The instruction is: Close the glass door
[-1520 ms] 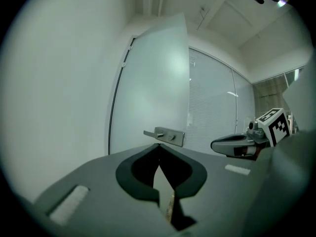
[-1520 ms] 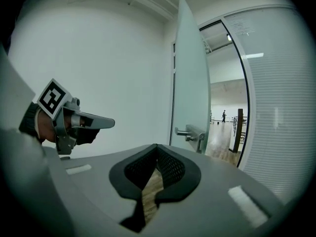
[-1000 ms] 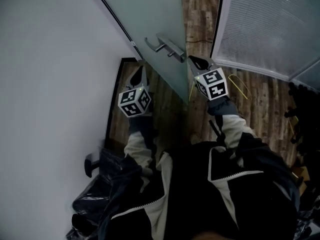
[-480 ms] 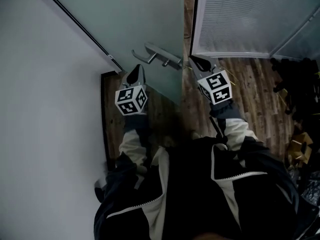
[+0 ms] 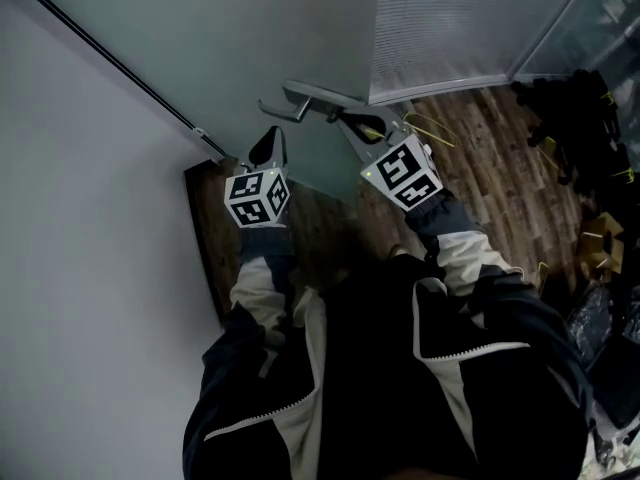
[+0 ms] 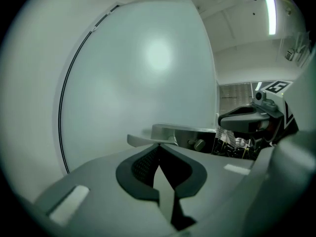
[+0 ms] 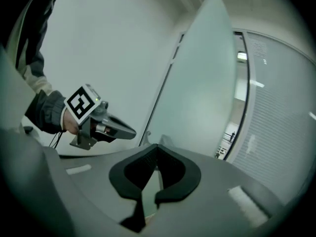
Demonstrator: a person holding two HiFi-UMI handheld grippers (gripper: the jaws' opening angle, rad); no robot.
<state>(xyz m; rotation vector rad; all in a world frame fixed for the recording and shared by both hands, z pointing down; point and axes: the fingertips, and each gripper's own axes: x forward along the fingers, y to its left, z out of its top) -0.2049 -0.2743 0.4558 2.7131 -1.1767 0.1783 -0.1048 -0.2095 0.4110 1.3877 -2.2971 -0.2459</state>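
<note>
The frosted glass door (image 5: 250, 38) fills the top of the head view, and its metal lever handle (image 5: 315, 96) sticks out toward me. My left gripper (image 5: 272, 136) is shut and empty, pointing at the glass just left of and below the handle. My right gripper (image 5: 345, 120) is also shut, its tips right under the handle's mounted end by the door's edge. In the left gripper view the handle (image 6: 177, 131) lies just beyond the closed jaws, with the right gripper (image 6: 227, 120) beside it. In the right gripper view the door (image 7: 202, 98) stands ahead and the left gripper (image 7: 129, 130) is at the left.
A white wall (image 5: 80, 218) runs along the left. A glass partition with blinds (image 5: 450, 18) stands right of the door. Wooden floor (image 5: 490, 158) lies below it, with dark bags and clutter (image 5: 590, 128) at the far right.
The right gripper has moved left, from beside the door's edge to under the handle. The door's edge now reaches the blinds partition. The left gripper has stayed by the glass.
</note>
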